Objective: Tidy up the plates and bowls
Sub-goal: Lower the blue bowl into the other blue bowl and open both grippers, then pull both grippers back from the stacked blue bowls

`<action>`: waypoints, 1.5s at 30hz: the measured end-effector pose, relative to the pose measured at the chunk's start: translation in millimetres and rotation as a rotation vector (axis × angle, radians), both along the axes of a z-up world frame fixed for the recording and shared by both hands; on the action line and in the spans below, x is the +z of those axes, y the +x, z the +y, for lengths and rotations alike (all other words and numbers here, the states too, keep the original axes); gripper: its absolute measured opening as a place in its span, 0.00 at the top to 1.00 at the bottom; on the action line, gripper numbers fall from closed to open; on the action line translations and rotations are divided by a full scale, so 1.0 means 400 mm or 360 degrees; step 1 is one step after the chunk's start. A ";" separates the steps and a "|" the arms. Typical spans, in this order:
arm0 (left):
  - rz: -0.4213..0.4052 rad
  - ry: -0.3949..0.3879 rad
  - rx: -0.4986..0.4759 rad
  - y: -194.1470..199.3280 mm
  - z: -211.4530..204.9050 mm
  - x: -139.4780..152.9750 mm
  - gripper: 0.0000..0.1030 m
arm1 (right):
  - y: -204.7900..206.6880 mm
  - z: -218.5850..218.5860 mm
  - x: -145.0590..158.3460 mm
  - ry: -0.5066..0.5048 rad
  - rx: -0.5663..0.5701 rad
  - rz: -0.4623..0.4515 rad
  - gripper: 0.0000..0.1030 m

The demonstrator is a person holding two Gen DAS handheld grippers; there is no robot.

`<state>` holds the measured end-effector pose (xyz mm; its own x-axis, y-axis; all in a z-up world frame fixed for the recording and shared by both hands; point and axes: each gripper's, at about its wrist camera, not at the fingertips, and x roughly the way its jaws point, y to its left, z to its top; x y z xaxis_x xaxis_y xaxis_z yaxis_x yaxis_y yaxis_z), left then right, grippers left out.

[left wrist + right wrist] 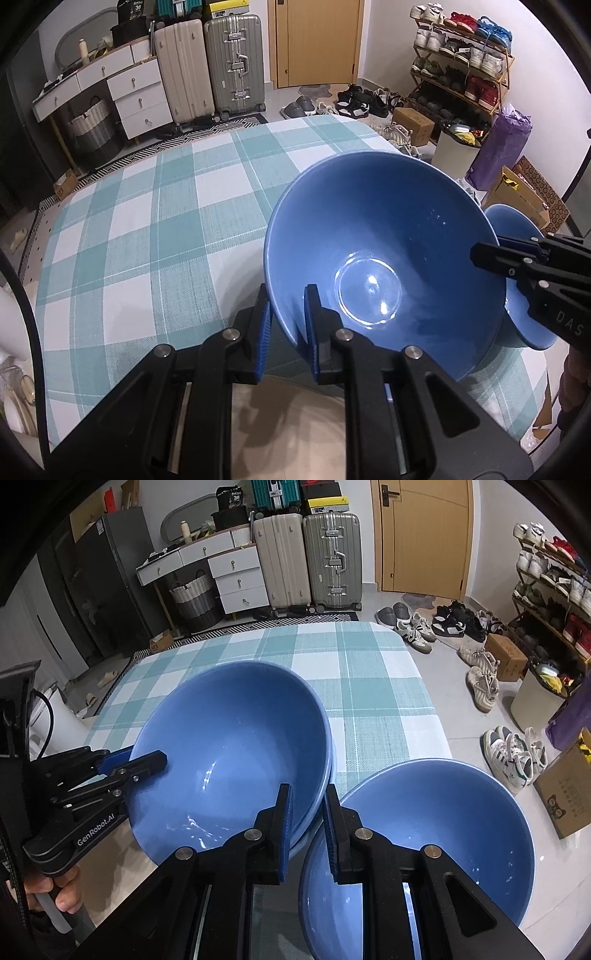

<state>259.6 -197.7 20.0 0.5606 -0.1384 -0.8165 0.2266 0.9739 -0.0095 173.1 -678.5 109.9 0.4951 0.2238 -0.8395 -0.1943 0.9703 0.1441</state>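
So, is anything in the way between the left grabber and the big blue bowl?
Nothing visible is. The left gripper is shut right on the rim of the big blue bowl, and the right gripper pinches the other side.

left gripper (288, 325): black linkage arms, silver pivot pins, ribbed blue pads
right gripper (308, 827): same build; side marked "DAS"
left body: white "GenRobot.AI" lettering, black cable behind

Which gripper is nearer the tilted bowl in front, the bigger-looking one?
Left. The left gripper is clamped on the near rim of the tilted blue bowl. The right gripper grips the rim of the second blue bowl beside it.
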 end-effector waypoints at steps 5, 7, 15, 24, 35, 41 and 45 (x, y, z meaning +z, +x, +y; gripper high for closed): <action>0.0024 0.0012 0.0001 -0.006 -0.008 0.000 0.83 | 0.004 0.000 -0.008 -0.0027 -0.0001 -0.0003 0.82; 0.0025 0.0020 0.0002 -0.012 -0.008 0.003 0.81 | 0.006 -0.003 -0.006 -0.0028 0.0001 -0.0009 0.81; -0.0041 0.0071 0.0041 -0.067 -0.003 0.044 0.30 | -0.011 -0.041 0.017 0.0070 -0.0013 -0.0044 0.46; -0.0122 0.0172 0.0025 -0.172 -0.050 0.096 0.21 | -0.068 -0.087 0.065 0.0059 -0.0033 -0.0138 0.10; -0.0119 0.0157 -0.0105 -0.279 -0.170 0.109 0.12 | -0.154 -0.192 0.102 0.0001 -0.0118 -0.0242 0.01; -0.0098 0.0110 -0.0159 -0.311 -0.235 0.104 0.01 | -0.202 -0.265 0.115 -0.0037 -0.0178 -0.0281 0.01; -0.0062 0.0061 -0.0201 -0.322 -0.282 0.099 0.01 | -0.223 -0.318 0.108 -0.0025 -0.0224 -0.0269 0.01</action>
<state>130.6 -310.6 59.6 0.5720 -0.1790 -0.8005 0.3469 0.9371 0.0383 84.0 -805.7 153.1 0.6547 0.1302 -0.7446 -0.0772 0.9914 0.1055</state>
